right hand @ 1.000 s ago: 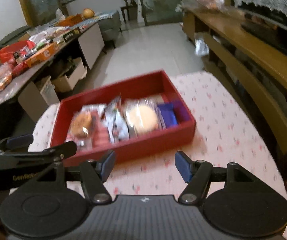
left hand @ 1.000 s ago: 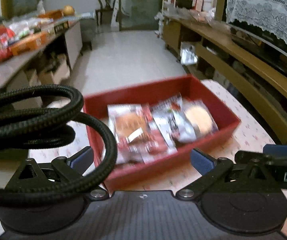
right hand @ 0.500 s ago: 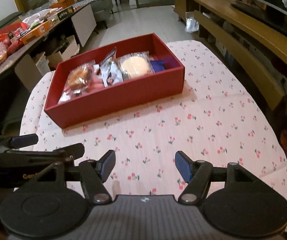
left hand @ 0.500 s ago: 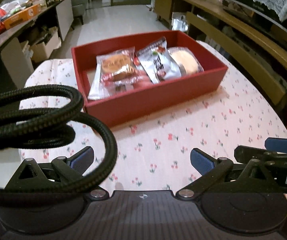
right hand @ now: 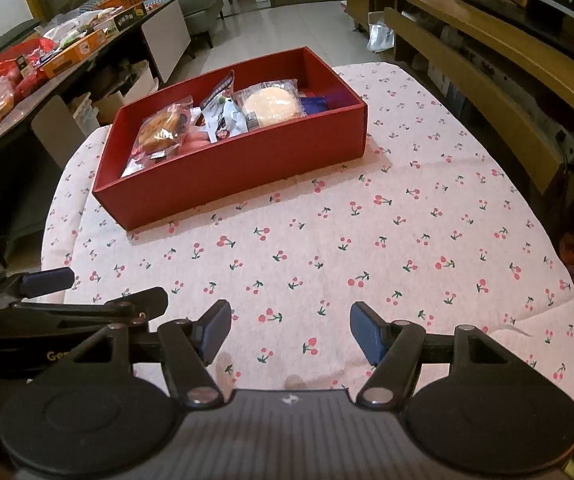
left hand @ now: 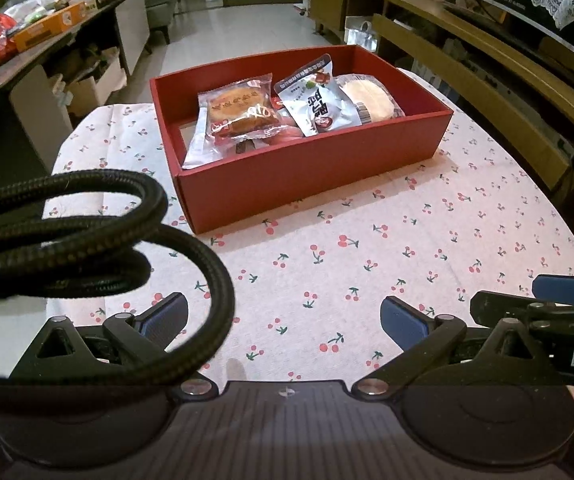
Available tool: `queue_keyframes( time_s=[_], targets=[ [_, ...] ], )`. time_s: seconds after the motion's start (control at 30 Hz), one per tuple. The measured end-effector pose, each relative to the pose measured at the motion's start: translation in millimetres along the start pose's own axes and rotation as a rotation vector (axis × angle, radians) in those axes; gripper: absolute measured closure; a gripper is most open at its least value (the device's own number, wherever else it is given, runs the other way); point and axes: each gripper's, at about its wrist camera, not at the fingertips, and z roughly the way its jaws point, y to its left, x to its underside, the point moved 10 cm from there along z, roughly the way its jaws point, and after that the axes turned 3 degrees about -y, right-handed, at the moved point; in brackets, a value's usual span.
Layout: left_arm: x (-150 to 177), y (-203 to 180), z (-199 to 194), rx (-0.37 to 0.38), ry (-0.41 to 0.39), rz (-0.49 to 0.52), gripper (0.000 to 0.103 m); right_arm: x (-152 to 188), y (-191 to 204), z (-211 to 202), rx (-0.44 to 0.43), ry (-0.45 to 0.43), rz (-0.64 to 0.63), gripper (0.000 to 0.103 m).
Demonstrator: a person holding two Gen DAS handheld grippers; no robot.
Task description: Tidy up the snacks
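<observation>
A red box (left hand: 307,168) stands on the cherry-print tablecloth (left hand: 367,248), ahead of both grippers. Inside lie a brown pastry packet (left hand: 239,110), a white and red packet (left hand: 319,100) and a pale round bun packet (left hand: 367,94). The right wrist view shows the same red box (right hand: 223,168) and also a blue packet (right hand: 315,104) at its right end. My left gripper (left hand: 285,318) is open over bare cloth. My right gripper (right hand: 292,332) is open too, beside it, with nothing between its fingers.
A black braided cable (left hand: 87,240) loops across the left of the left wrist view. A long side table (right hand: 47,52) with several snack packs and boxes stands at the left. A wooden bench and shelf unit (right hand: 487,80) runs along the right.
Both grippers have drawn back from the red box and dipped lower, so more tablecloth lies between them and the box. Their jaws have stayed the same width.
</observation>
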Motion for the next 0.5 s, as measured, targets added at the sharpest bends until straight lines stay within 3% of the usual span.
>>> queue_keyframes(
  time_s=[0.5],
  targets=[
    [3.8,0.5,-0.1,-0.009,0.009,0.001,0.0,2.7,0.7,-0.2,0.002,0.003,-0.005,0.03]
  ],
)
